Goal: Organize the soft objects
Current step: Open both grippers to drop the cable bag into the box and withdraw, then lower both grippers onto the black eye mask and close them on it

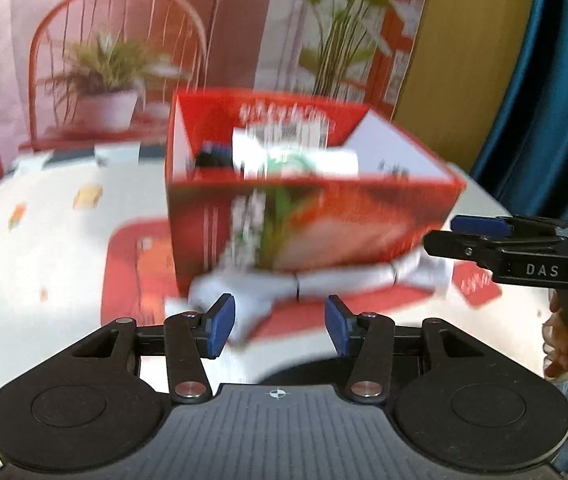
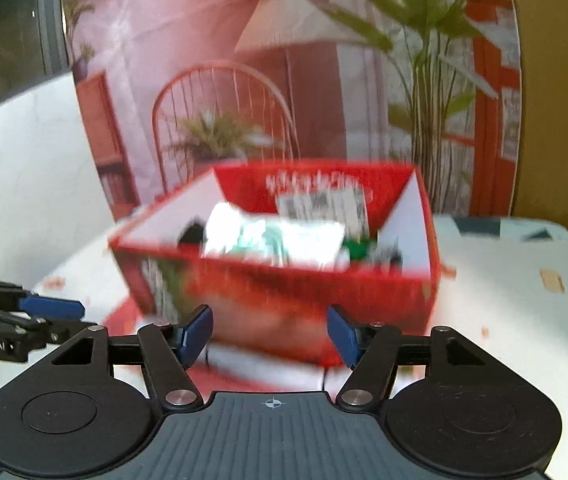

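Note:
An open red cardboard box [image 1: 324, 228] stands on the table; it also shows in the right wrist view [image 2: 284, 284]. Inside lie white and green soft packets [image 1: 300, 160] [image 2: 279, 240] and something dark. A white rolled cloth [image 1: 348, 280] lies on the table along the box's near side, also visible in the right wrist view [image 2: 267, 364]. My left gripper [image 1: 279, 326] is open and empty just in front of the cloth. My right gripper [image 2: 269, 334] is open and empty, close to the box front. Both views are motion-blurred.
The right gripper enters the left wrist view from the right [image 1: 504, 248]; the left gripper enters the right wrist view from the left [image 2: 23, 316]. A red mat [image 1: 135, 272] lies under the box on a patterned white tablecloth [image 1: 43, 220]. A printed backdrop stands behind.

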Action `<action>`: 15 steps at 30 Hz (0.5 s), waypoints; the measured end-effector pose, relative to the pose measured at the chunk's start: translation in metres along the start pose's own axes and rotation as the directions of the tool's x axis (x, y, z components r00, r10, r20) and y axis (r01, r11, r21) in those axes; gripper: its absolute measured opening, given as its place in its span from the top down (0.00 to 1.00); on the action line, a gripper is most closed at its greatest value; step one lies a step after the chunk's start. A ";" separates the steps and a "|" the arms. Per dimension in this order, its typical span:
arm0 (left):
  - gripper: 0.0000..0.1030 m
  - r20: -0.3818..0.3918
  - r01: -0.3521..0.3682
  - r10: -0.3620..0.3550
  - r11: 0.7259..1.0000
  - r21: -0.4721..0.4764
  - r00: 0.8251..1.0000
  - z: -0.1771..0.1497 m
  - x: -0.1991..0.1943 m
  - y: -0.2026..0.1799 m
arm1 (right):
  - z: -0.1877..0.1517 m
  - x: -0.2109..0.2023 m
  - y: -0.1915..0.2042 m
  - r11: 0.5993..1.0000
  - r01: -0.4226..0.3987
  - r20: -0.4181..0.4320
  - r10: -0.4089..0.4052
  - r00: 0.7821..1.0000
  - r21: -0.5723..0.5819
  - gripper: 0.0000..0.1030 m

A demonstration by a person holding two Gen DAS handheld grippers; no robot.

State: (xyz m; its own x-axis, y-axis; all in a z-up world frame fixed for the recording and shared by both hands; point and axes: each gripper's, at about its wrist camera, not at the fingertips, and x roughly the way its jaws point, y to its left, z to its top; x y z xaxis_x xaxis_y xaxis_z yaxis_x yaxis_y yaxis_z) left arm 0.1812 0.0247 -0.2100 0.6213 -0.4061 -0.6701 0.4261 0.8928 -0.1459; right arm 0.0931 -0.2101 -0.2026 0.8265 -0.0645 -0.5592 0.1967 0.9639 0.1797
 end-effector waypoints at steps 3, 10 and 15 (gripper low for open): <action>0.50 -0.048 -0.015 0.014 0.999 -0.033 0.999 -0.020 0.008 0.004 | -0.026 0.001 -0.001 1.000 0.016 -0.072 -0.015 0.997 0.012 0.42; 0.50 -0.116 -0.036 0.026 0.996 -0.087 0.993 -0.047 0.017 0.004 | -0.063 0.003 -0.002 0.998 0.058 -0.218 -0.054 0.974 0.012 0.28; 0.49 -0.153 -0.039 0.025 0.995 -0.090 0.988 -0.054 0.023 0.003 | -0.072 0.006 -0.003 0.997 0.072 -0.291 -0.068 0.954 0.002 0.27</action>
State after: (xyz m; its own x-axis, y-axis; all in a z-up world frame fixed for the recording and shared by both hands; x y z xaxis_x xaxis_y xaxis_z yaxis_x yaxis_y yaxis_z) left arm 0.1609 0.0284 -0.2655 0.5242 -0.3492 -0.7767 0.3406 0.9219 -0.1846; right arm 0.0591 -0.1952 -0.2648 0.6221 -0.0521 -0.7812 0.2564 0.9563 0.1405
